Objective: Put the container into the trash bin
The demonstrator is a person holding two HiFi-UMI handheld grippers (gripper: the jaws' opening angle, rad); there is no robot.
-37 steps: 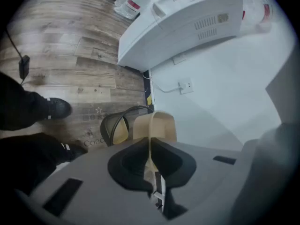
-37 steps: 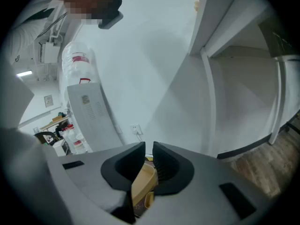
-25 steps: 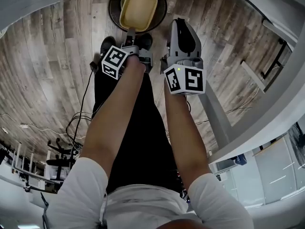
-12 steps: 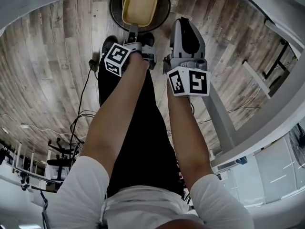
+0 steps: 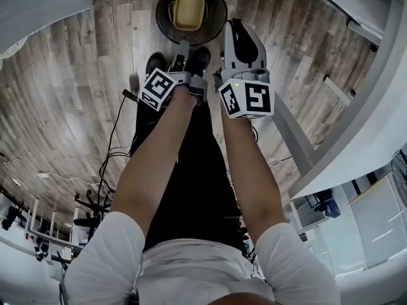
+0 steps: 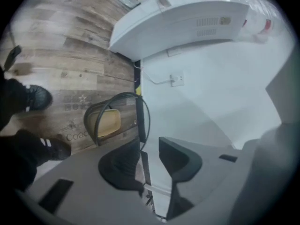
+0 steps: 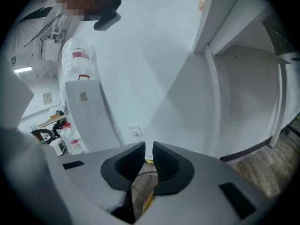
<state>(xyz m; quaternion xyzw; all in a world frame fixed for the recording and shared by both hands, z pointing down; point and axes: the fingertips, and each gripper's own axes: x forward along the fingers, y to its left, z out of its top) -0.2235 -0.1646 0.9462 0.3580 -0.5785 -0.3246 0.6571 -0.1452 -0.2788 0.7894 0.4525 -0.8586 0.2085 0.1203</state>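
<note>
The yellow container [image 5: 189, 11] lies inside the round black trash bin [image 5: 216, 19] on the wooden floor, at the top of the head view. My left gripper [image 5: 183, 46] hangs above the bin's near rim, apart from the container. Its jaws are opening and nothing is between them. In the left gripper view the container [image 6: 108, 123] shows inside the bin's rim [image 6: 146, 121], beyond the gripper [image 6: 150, 146]. My right gripper [image 5: 236, 27] hovers to the right of the bin. Seen in its own view, the right gripper [image 7: 149, 150] has its jaws nearly together and holds nothing.
The person's two black shoes [image 5: 156, 62] [image 5: 198, 57] stand just short of the bin. A white table leg [image 5: 289, 138] slants at the right. Cables [image 5: 114, 151] trail over the floor at the left. A white appliance [image 6: 178, 18] and wall stand behind the bin.
The container was held over the bin in my left gripper; the jaws have opened and it now lies in the bin. Both grippers have lifted away from it.
</note>
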